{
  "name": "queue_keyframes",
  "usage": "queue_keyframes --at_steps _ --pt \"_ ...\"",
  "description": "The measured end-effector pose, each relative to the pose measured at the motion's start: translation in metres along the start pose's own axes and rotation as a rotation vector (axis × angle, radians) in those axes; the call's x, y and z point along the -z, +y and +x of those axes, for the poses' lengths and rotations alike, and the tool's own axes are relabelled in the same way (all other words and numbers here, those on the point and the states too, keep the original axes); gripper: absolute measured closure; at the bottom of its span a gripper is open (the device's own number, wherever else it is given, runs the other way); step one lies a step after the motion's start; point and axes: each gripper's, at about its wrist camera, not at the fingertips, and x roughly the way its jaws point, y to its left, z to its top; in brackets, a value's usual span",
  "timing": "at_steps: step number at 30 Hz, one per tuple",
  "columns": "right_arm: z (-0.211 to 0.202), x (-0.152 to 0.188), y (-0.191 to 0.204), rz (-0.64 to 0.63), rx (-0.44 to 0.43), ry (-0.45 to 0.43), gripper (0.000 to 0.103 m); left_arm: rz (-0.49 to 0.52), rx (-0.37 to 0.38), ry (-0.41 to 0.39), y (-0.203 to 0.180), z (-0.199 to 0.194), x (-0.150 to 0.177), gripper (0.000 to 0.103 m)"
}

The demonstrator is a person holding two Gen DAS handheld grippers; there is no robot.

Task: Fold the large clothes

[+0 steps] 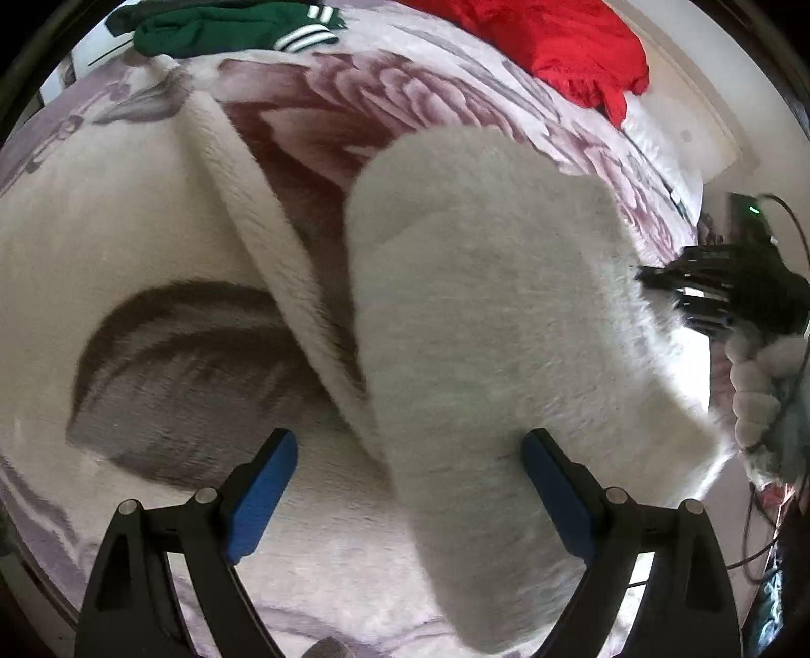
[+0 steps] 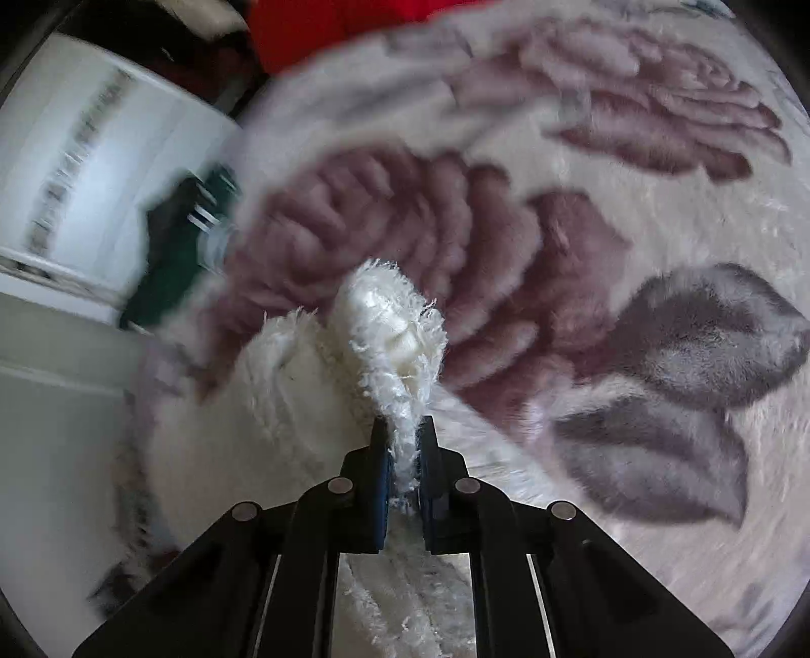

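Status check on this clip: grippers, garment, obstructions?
Left gripper open, straddling white fleece garment. Right gripper shut on its edge. Nothing obstructing.

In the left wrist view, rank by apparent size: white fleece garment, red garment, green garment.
1. White fleece garment: largest by far, though it hangs close to the camera, which inflates it.
2. Red garment and green garment: similar, both cut off by the frame edge, so unranked.

Motion blur smears the green garment and white furniture in the right wrist view, while the red garment runs off the top edge.
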Motion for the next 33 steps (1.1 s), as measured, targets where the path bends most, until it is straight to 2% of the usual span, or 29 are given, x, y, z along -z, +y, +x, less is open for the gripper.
queue_keyframes --at_steps 2,3,4,5,7,8,11,13,15,16,18,20,22,24,25,26,28,30,31,32,33 --pt "0.021 -0.004 -0.004 0.019 -0.012 0.097 0.088 0.006 0.010 0.023 -0.005 0.007 0.003 0.011" --pt "0.017 -0.001 -0.009 0.037 -0.033 0.113 0.080 0.010 0.019 0.030 -0.008 0.010 0.005 0.011" --pt "0.001 0.007 -0.017 0.068 -0.066 0.113 0.072 0.017 0.023 0.031 -0.012 0.011 0.006 0.011" --pt "-0.012 0.016 -0.025 0.093 -0.089 0.100 0.069 0.027 0.029 0.029 -0.015 0.012 0.007 0.011" --pt "-0.040 0.043 -0.044 0.157 -0.108 0.079 0.048 0.039 0.028 0.029 -0.019 0.012 0.006 0.011" --pt "-0.052 0.065 -0.056 0.193 -0.116 0.083 0.045 0.040 0.027 0.028 -0.020 0.012 0.005 0.011" --pt "-0.050 0.123 -0.078 0.301 -0.180 0.175 0.044 0.035 0.029 0.028 -0.021 0.010 0.001 0.011" --pt "-0.029 0.154 -0.081 0.368 -0.283 0.224 0.044 0.037 0.023 0.028 -0.022 0.010 0.000 0.011" --pt "-0.011 0.169 -0.080 0.439 -0.377 0.218 0.044 0.038 0.017 0.021 -0.022 0.008 0.000 0.011" --pt "-0.006 0.172 -0.077 0.463 -0.420 0.169 0.050 0.047 0.008 0.016 -0.023 0.005 -0.001 0.011" --pt "-0.013 0.169 -0.065 0.439 -0.395 0.077 0.085 0.062 -0.005 0.003 -0.024 0.001 0.000 0.011" --pt "-0.047 0.161 -0.044 0.348 -0.370 -0.084 0.087 0.068 0.022 -0.014 -0.021 -0.001 -0.002 0.010" --pt "-0.072 0.153 -0.031 0.251 -0.298 -0.171 0.088 0.047 0.052 -0.017 -0.020 0.002 -0.006 0.010" --pt "-0.062 0.150 -0.042 0.243 -0.187 -0.160 0.088 0.032 0.067 0.014 -0.022 0.012 -0.008 0.010" --pt "-0.040 0.149 -0.055 0.251 -0.121 -0.106 0.088 0.021 0.069 0.030 -0.023 0.015 -0.009 0.010" --pt "-0.021 0.150 -0.066 0.267 -0.092 -0.051 0.088 0.012 0.068 0.038 -0.025 0.017 -0.010 0.010" --pt "0.011 0.155 -0.083 0.295 -0.098 0.039 0.087 0.015 0.063 0.043 -0.025 0.016 -0.011 0.010" --pt "0.011 0.154 -0.082 0.279 -0.089 0.056 0.083 -0.001 0.064 0.038 -0.020 0.012 -0.010 0.010" --pt "0.005 0.151 -0.079 0.263 -0.121 0.072 0.080 -0.013 0.069 0.039 -0.016 0.011 -0.009 0.010" --pt "0.000 0.147 -0.080 0.257 -0.146 0.091 0.074 -0.034 0.074 0.041 -0.009 0.009 -0.008 0.010" --pt "-0.008 0.145 -0.081 0.245 -0.144 0.113 0.054 -0.050 0.079 0.039 -0.003 0.006 -0.005 0.010"
